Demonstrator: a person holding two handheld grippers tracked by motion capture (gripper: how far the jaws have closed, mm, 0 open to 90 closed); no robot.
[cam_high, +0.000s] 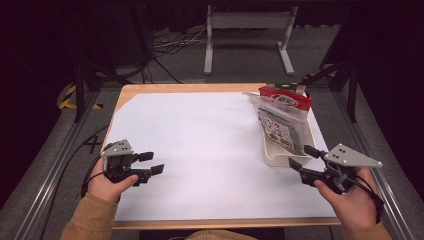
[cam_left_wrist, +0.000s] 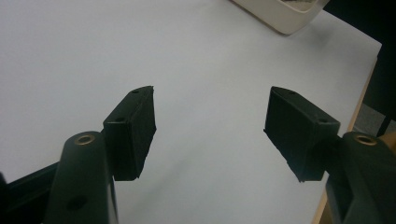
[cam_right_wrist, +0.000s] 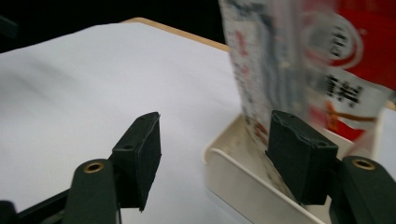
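Note:
A cream tray (cam_high: 271, 156) stands on the right side of the white sheet (cam_high: 200, 140). Upright in it are a clear printed pouch (cam_high: 280, 127) and, behind that, a red packet (cam_high: 286, 97). My right gripper (cam_high: 302, 157) is open just in front of the tray's near end, holding nothing. In the right gripper view its jaws (cam_right_wrist: 217, 126) straddle the tray's rim (cam_right_wrist: 243, 179), with the pouch (cam_right_wrist: 266, 60) and red packet (cam_right_wrist: 355, 60) close ahead. My left gripper (cam_high: 152, 163) is open over bare sheet at the near left. Its jaws (cam_left_wrist: 212, 100) are empty, and the tray's corner (cam_left_wrist: 285, 14) lies far off.
The sheet covers most of a wooden table (cam_high: 145, 90), whose edge shows at the back and front. A white metal stand (cam_high: 247, 35) and cables (cam_high: 165, 47) sit on the floor beyond. Metal rails run along both sides of the table.

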